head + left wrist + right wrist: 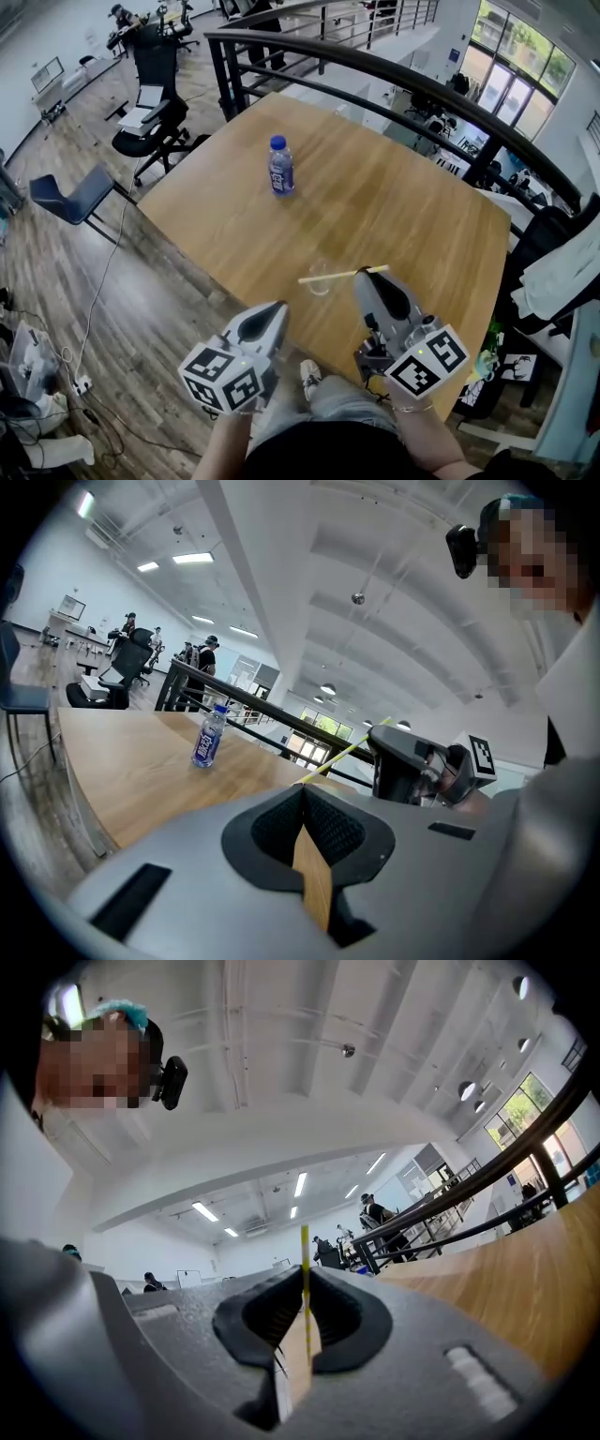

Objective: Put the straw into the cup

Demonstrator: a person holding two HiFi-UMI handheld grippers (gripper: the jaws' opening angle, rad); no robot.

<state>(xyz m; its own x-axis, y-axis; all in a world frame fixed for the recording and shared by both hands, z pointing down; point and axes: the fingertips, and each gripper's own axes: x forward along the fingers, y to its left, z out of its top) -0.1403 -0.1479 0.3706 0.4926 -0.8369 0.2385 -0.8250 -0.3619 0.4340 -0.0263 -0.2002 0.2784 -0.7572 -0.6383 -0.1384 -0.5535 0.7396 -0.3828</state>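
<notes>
Six items, largest first.

1. Wooden table: spreads out ahead of both pairs of jaws. Its near edge is cut off behind the grippers in the head view.
2. Black railing: beyond the table's far side, well ahead of the jaws.
3. Left gripper, right gripper: side by side above the table's near edge. The left gripper view shows the left jaws together at the tips with nothing between them. The right gripper view shows the right jaws clamped on the straw.
4. Water bottle: blue cap, upright, well ahead of the left jaws. The head and left gripper views show it; the right gripper view does not.
5. Clear cup: on the table just left of the right jaws' tips and ahead of the left jaws. It is faint in the head view only, and neither gripper view shows it.
6. Straw: yellow, held crosswise in the right jaws, with its long end reaching left over the cup and a short stub to the right. Whether it touches the cup cannot be made out. In the right gripper view it is a thin upright line between the pads.
</notes>
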